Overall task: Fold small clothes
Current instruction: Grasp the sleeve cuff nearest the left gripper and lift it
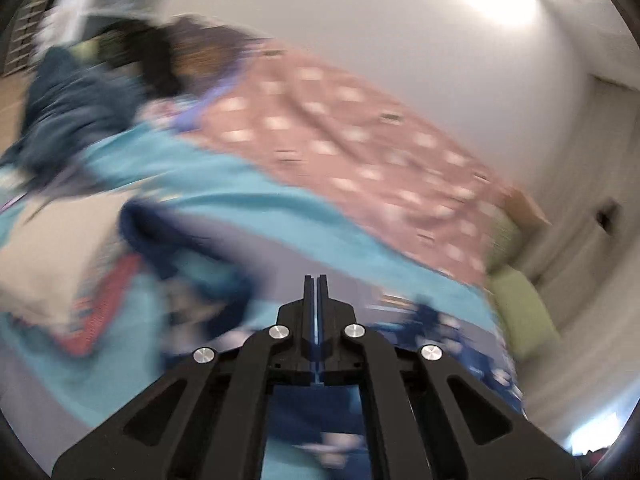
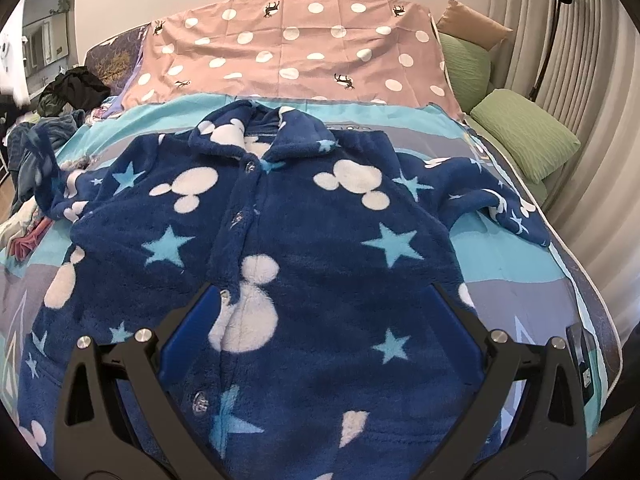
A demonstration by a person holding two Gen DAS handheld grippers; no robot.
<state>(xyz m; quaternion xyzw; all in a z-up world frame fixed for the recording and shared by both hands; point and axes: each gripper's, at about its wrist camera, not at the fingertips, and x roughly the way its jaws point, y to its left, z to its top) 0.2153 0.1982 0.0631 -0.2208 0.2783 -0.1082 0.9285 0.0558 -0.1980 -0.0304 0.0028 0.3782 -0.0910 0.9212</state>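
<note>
A: Start at the right gripper [image 2: 320, 304]. How do its fingers stand?

B: Spread wide, with nothing pinched. Both blue pads [image 2: 192, 320] hover just over the lower front of the fleece pyjama top [image 2: 320, 220], one on each side of its button placket.

A: And the top itself?

B: Laid out flat, front up, on the bed cover [image 2: 520, 256], which is striped in turquoise and grey. It is dark blue with white mouse-head shapes and pale blue stars. The collar points toward the far side of the bed and both sleeves are spread outward, the one on the picture's right bent and rumpled.

A: The left gripper [image 1: 315, 280]?

B: Its two fingers are pressed together. That view is badly smeared, so I cannot tell whether any cloth is caught between them; only a thin blue line shows in the seam.

A: What lies beyond?

B: A pink sheet with white dots [image 2: 296, 52] covers the far part of the bed. Two green pillows [image 2: 524, 132] sit by the curtain on the picture's right, and a heap of dark clothes [image 2: 76, 84] lies at the far left corner.
</note>
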